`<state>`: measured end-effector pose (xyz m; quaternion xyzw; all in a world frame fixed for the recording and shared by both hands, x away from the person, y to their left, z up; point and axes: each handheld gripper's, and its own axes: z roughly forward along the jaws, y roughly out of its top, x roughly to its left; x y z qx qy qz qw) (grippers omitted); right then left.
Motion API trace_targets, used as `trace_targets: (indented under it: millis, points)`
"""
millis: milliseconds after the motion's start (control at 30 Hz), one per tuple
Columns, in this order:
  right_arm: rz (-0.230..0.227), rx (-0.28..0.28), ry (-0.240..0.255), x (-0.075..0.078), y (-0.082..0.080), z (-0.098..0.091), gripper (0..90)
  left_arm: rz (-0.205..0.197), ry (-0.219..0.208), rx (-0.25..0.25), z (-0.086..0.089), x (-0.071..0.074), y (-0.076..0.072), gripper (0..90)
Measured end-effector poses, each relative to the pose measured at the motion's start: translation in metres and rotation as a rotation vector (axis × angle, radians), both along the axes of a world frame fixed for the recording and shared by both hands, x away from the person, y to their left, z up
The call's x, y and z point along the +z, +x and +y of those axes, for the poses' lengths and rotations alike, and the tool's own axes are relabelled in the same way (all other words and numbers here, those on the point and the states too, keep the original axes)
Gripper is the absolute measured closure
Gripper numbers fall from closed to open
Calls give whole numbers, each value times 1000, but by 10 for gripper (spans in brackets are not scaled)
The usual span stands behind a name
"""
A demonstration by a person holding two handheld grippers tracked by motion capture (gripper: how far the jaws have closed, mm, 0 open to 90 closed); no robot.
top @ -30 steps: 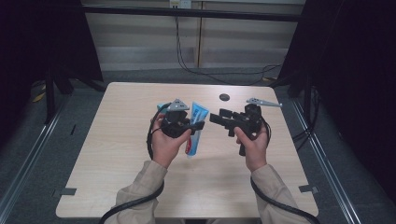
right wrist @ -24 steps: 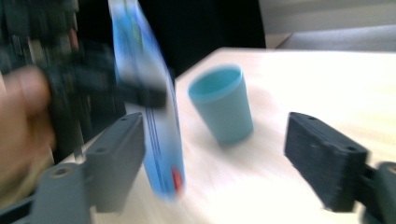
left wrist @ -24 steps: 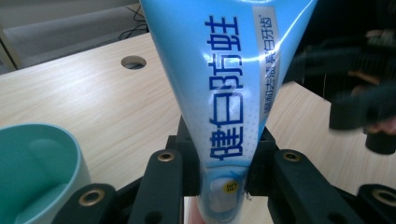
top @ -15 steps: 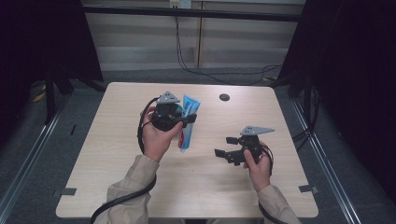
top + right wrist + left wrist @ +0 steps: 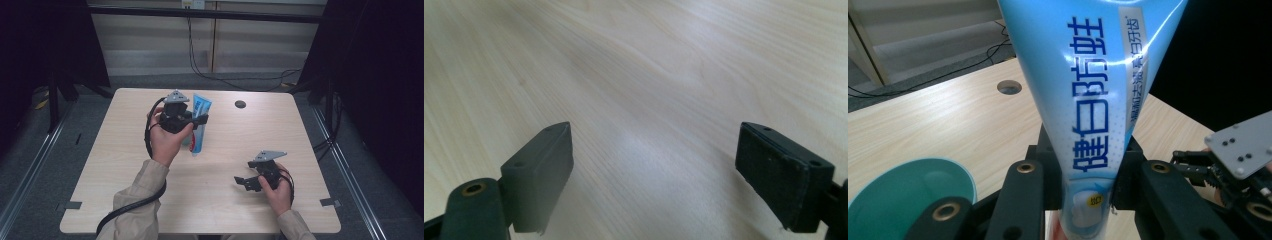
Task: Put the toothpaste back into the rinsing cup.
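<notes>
The soft blue-and-white toothpaste tube [image 5: 199, 125] hangs cap-down above the pale wooden tabletop [image 5: 225, 145], pinched near its lower end by the left tongs [image 5: 192, 121]. That slick tube could slide out or buckle under the squeeze. The right tongs [image 5: 245, 182] gape empty low over the tabletop, too far off to catch it.

A pale wooden counter [image 5: 115, 165] has a round cable hole [image 5: 240, 104] near its far edge. A teal bowl [image 5: 908, 190] sits nearer than that hole.
</notes>
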<state>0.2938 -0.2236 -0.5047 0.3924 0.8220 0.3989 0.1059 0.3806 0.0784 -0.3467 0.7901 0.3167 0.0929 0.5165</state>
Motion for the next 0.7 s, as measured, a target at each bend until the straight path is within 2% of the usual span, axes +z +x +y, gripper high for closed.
trace_targets:
  millis: [67, 133, 300, 467, 700]
  points:
    - [13, -24, -16, -4, -1, -1, 148, -1, -6, 6, 1, 2, 1, 730]
    - [0, -28, -16, -6, -2, -2, 148, -5, -4, 11, 1, 4, 2, 730]
    - [-26, -23, -53, -7, -5, -1, 146, -12, -17, 18, 2, 10, 6, 729]
    - [-54, -25, -106, -7, -8, 3, 141, -18, -13, 25, 3, 14, 10, 730]
    - [-53, -27, -107, -7, -8, 3, 141, -27, -31, 44, 3, 21, 16, 729]
